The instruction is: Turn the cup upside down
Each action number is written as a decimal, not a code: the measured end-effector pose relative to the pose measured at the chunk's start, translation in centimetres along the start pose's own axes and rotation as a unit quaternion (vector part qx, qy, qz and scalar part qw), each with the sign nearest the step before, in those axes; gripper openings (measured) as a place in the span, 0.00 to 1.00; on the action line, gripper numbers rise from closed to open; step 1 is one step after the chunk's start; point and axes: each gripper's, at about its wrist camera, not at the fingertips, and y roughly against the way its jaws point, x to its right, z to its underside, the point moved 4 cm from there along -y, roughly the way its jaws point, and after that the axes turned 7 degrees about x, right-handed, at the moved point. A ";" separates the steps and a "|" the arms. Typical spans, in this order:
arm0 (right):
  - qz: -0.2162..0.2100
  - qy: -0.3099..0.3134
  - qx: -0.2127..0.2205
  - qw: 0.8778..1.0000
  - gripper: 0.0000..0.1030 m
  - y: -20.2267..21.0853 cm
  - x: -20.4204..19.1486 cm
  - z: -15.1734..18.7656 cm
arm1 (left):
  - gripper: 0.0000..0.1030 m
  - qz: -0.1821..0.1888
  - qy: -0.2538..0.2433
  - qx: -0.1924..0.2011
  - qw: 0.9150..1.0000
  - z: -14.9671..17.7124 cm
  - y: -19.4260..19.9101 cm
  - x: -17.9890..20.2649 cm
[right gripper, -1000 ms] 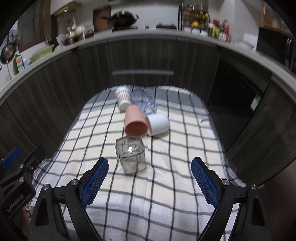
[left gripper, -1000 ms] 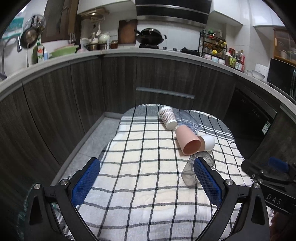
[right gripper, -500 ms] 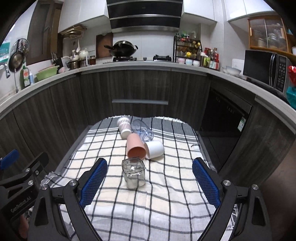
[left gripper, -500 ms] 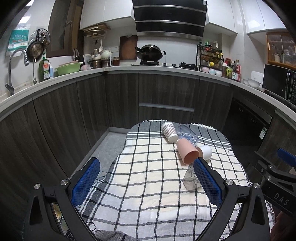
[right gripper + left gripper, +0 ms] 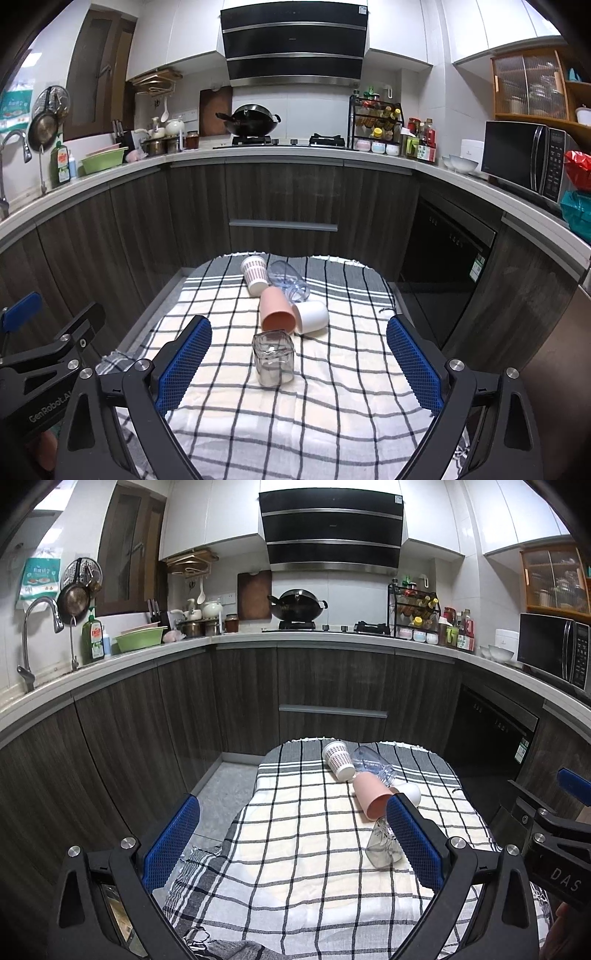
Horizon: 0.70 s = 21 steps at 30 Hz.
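Observation:
Several cups sit on a checked cloth [image 5: 332, 398]. A square clear glass [image 5: 273, 357] stands nearest, also in the left wrist view [image 5: 380, 845], partly hidden by my left finger. Behind it lie a pink cup [image 5: 276, 309] [image 5: 371, 800], a white cup [image 5: 312, 316] [image 5: 408, 792], a clear plastic cup [image 5: 288, 278] [image 5: 373, 764] and a patterned paper cup [image 5: 254, 275] [image 5: 338, 760], all on their sides. My left gripper [image 5: 291, 845] and right gripper [image 5: 299, 365] are both open, empty, and held back from the cups.
Dark wood cabinets [image 5: 284, 199] curve around the table under a white counter. A hob with a wok [image 5: 251, 123] is at the back, a sink tap [image 5: 37, 627] on the left, a microwave [image 5: 524, 158] on the right. Floor [image 5: 225, 786] shows left of the table.
Both grippers have pulled up and back from the table, so the cups look smaller and more of the kitchen shows. The cups have not moved.

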 end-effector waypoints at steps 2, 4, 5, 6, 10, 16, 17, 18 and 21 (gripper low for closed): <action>0.000 -0.001 -0.001 1.000 0.93 0.1 0.1 0.0 | 1.00 0.000 -0.002 0.001 1.000 0.0 0.1 0.1; 0.000 -0.002 -0.002 1.000 0.93 0.0 0.1 0.0 | 1.00 0.000 -0.003 0.002 1.000 0.0 0.1 0.1; 0.000 -0.003 -0.002 1.000 0.93 0.0 0.1 0.0 | 1.00 0.000 -0.004 0.002 1.000 0.0 0.1 0.2; 0.000 -0.005 -0.003 1.000 0.93 0.0 0.2 -0.1 | 1.00 0.000 -0.004 0.003 1.000 0.0 0.1 0.2; 0.000 -0.005 -0.003 1.000 0.93 0.0 0.3 -0.1 | 1.00 0.000 -0.004 0.004 1.000 -0.1 0.2 0.2; 0.001 -0.006 -0.002 1.000 0.93 0.0 0.4 -0.1 | 1.00 -0.001 -0.004 0.004 1.000 -0.1 0.2 0.2; 0.001 -0.006 -0.002 1.000 0.93 -0.1 0.4 -0.1 | 1.00 -0.001 -0.004 0.004 1.000 -0.1 0.3 0.2; 0.001 -0.006 -0.003 1.000 0.93 -0.1 0.4 -0.1 | 1.00 0.000 -0.004 0.004 1.000 -0.1 0.2 0.2; 0.001 -0.007 -0.003 1.000 0.93 0.0 0.5 -0.1 | 1.00 -0.001 -0.004 0.004 1.000 -0.1 0.2 0.2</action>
